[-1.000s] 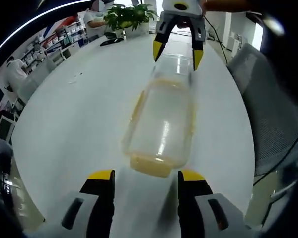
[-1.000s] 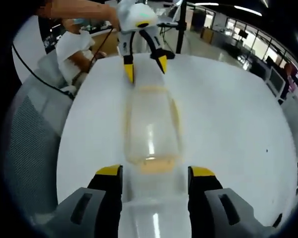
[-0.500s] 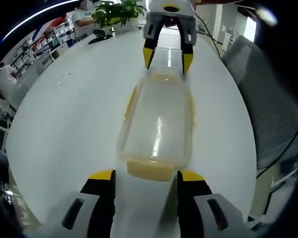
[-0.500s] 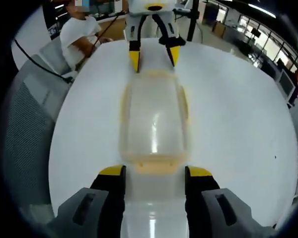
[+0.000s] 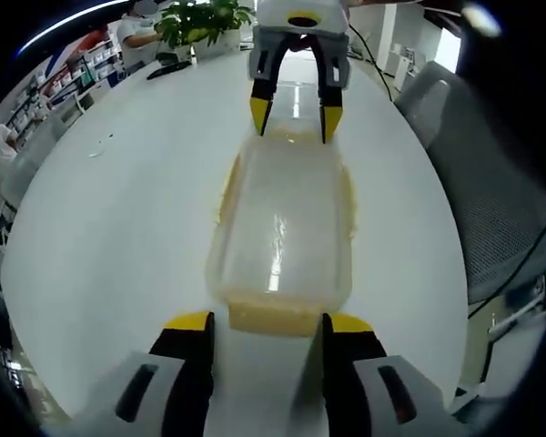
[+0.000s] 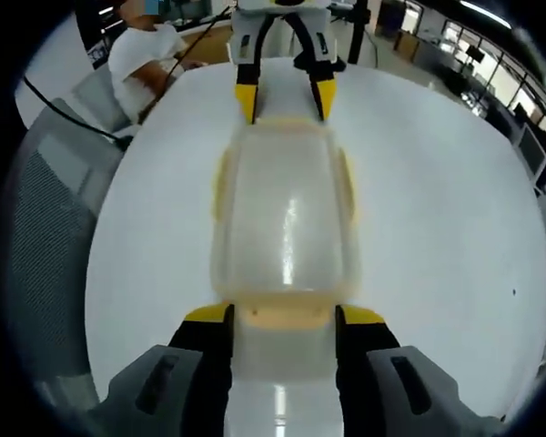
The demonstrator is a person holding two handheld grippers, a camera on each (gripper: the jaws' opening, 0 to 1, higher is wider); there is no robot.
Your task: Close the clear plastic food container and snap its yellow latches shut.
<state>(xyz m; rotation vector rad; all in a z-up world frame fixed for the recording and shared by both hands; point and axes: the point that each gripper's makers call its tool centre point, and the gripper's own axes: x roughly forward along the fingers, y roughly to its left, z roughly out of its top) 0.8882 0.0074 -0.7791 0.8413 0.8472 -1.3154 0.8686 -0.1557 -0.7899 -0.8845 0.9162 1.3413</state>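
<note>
Table (image 5: 118, 209): a wide white top, seen in both views, with the container lying on it near the middle
Container (image 5: 282, 228): a clear plastic box with its lid on, lying flat on the table, its long axis running from one gripper to the other; in the right gripper view it lay the same way (image 6: 287, 223)
Latches: yellow flaps showed along the container's long sides (image 5: 226, 187) and at its short ends; the end latch (image 5: 273, 316) nearest the left gripper stuck out from the box, just in front of the jaws; whether any latch was snapped down could not be told
Left gripper (image 5: 259, 323): its two yellow-tipped jaws stood apart, one to each side of the near end latch, not pressing on it; from the right gripper view it stood at the far end of the container (image 6: 286, 98), tips spread at the two far corners
Right gripper (image 6: 283, 317): jaws apart as well, flanking the near end latch (image 6: 282, 314) with nothing held; from the left gripper view it stood at the container's far end (image 5: 291, 113), tips pointing down just at the rim
Chair (image 5: 491, 182): a grey mesh seat beside the table edge
Plant (image 5: 196, 23): green leaves at the far end of the table
Person (image 6: 150, 55): someone in a white shirt sat beyond the table
</note>
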